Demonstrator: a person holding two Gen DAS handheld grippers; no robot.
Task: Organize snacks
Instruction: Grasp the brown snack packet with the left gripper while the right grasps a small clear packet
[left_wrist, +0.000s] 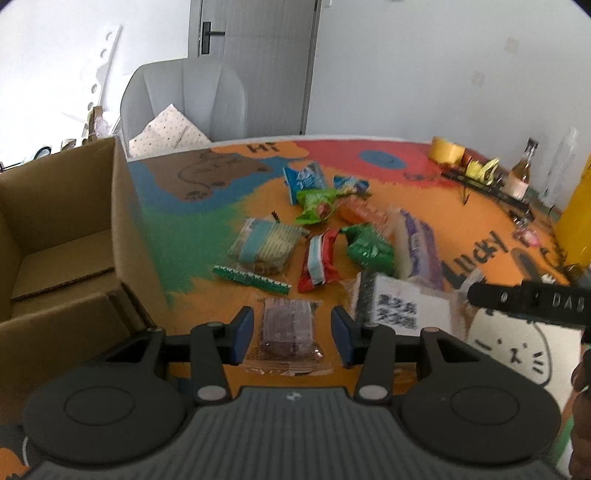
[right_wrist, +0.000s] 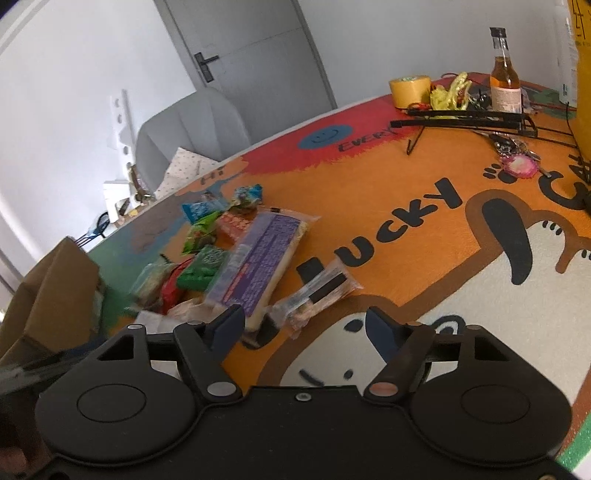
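Left wrist view: your left gripper (left_wrist: 291, 334) hangs over a clear-wrapped purple wafer pack (left_wrist: 287, 328) on the desk (left_wrist: 369, 177). The pack lies between the blue pads; a gap shows on each side, so released, not grasping.
Box: open cardboard box (left_wrist: 66, 236) stands at the left edge, just beside your left gripper. Only this view shows its inside; nothing visible on its floor.
Snack pile: ahead of the gripper lie a cracker pack (left_wrist: 264, 245), a red packet (left_wrist: 317, 264), a dark green packet (left_wrist: 367, 245) and a light green bag (left_wrist: 316, 203), with blue bags behind.
White label pack: pack with a white printed label (left_wrist: 400, 306), right of the wafer pack, seen clearly only here.
Other gripper: a black finger of your right gripper (left_wrist: 528, 302) pokes in from the right.
Right wrist view: your right gripper (right_wrist: 306, 326) has its pads apart, released. The left pad is near the end of a long purple-labelled pack (right_wrist: 258, 258); contact cannot be told.
Small pack: clear pack with a black band (right_wrist: 321, 291) lies just ahead of the gap between the pads.
Desk far end: tape roll (right_wrist: 410, 90), glass bottle (right_wrist: 504, 77) and black rack (right_wrist: 465, 120), sharper here than in the left view.
Box here: only its outer wall, far left.
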